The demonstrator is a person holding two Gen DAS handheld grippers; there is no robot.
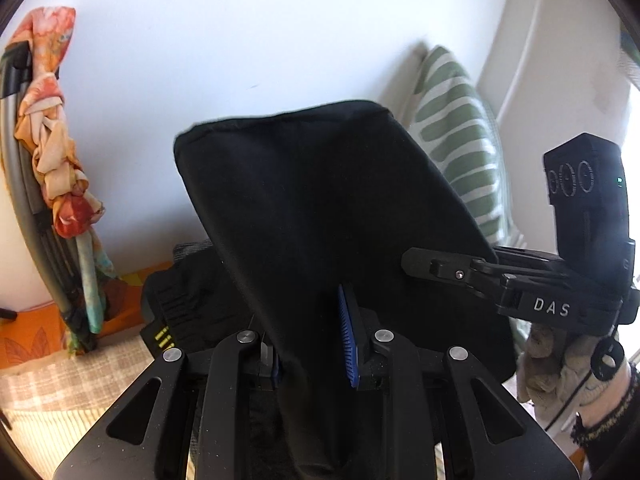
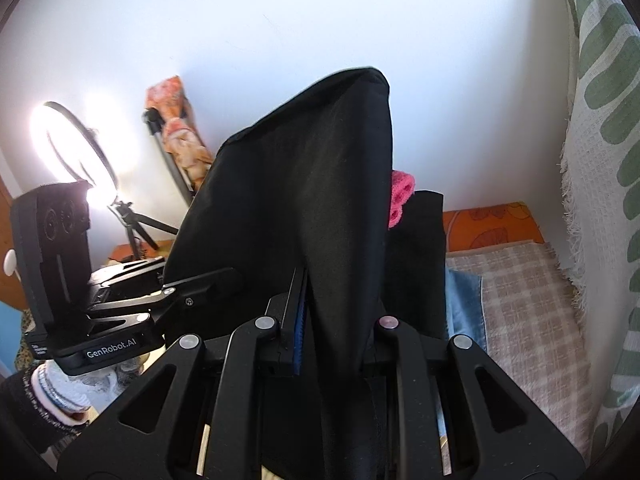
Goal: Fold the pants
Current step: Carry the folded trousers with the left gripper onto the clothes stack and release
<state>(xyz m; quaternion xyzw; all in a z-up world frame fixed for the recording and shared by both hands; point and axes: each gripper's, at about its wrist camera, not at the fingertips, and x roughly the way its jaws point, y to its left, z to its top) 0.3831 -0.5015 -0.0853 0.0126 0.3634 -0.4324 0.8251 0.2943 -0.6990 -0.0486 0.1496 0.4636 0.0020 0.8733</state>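
Step in hand: a fold was being carried over, as I judged it; the black pants [image 1: 320,200] were lifted off the bed [image 2: 528,304], a doubled edge held up against the white wall [image 1: 240,40], the rest trailing down below both grippers.
Left gripper [image 1: 312,344]: narrow, its blue pads pinched on a hanging strip of the pants.
Right gripper [image 2: 332,332]: narrow too, clamped on the cloth; in the left view it showed at the right edge of the pants, a gloved hand [image 1: 560,364] under it.
Pants, place: in the air between the two grippers; another dark garment [image 1: 188,300] lay on the bed beneath, near the wall edge.
Bed: checked cover, blue cloth [image 2: 464,304] just beside the hanging pants.
Next move: probably lower the held edge flat and square onto the lower part; keep both grips level so the cloth landed without a twist.
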